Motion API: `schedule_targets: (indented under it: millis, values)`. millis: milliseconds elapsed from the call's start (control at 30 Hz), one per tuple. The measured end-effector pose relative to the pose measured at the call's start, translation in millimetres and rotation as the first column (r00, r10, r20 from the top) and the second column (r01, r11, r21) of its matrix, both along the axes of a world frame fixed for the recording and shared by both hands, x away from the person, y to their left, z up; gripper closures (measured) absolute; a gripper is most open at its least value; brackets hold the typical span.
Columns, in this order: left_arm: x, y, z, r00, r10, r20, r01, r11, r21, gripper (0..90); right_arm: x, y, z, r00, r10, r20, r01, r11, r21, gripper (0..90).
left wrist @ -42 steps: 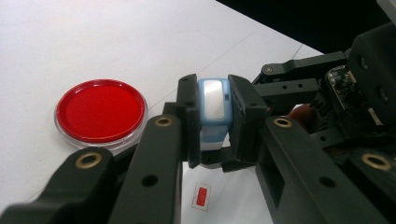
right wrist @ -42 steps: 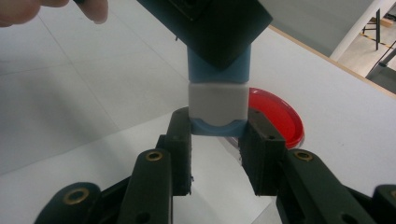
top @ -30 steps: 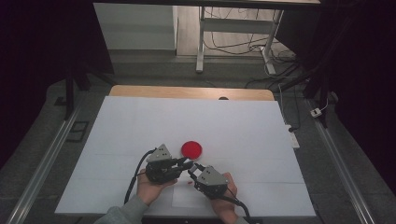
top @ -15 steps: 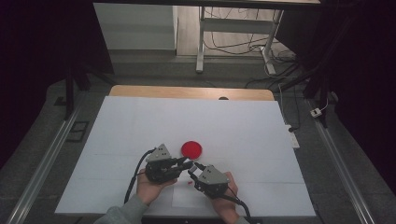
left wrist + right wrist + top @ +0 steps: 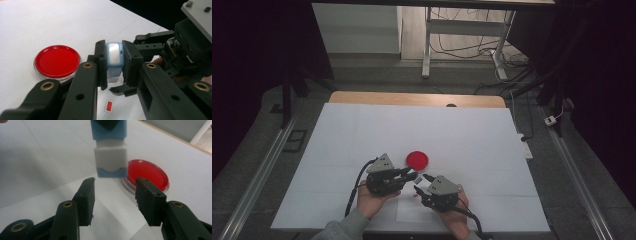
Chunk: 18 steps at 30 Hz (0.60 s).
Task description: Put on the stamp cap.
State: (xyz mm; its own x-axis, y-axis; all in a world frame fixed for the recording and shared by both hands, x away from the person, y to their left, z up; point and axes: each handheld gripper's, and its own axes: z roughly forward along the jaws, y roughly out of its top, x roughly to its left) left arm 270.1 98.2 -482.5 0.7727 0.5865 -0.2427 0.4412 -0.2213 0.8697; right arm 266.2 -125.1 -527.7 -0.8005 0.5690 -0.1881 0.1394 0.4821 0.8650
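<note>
The blue-and-white block (image 5: pixel 114 58) sits clamped between the pads of my left hand-held gripper (image 5: pixel 115 66), held above the bench (image 5: pixel 362 130) with its blue end gripped and its white end projecting outward. In the right gripper view, the white end of the block (image 5: pixel 110 157) hangs just above and ahead of the gap in my right hand-held gripper (image 5: pixel 115 195). The jaws of that gripper have just been opening; they stand apart and press on nothing. The red dish (image 5: pixel 417 159) lies flat on the bench just beyond both grippers, near the block but apart from it. A small red-and-white label (image 5: pixel 109 106) lies on the bench beneath the held block.
</note>
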Motion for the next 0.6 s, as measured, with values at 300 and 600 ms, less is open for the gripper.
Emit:
schedule_targets:
  millis: [300, 600]
  values:
    - [-1.1, 5.8, 3.0, 1.0, 0.004, 0.008, -0.004, 1.0, 0.007, 75.8, -0.3, -35.3, 9.8, 0.9988, -0.031, -0.038, 0.032, 0.9992, 0.025, 47.1]
    - [-0.8, 9.5, 3.8, 0.9999, 0.007, 0.012, -0.007, 0.9998, 0.016, 75.8, 2.4, -79.7, 16.9, 0.9949, -0.079, -0.062, 0.081, 0.9964, 0.027, 46.5]
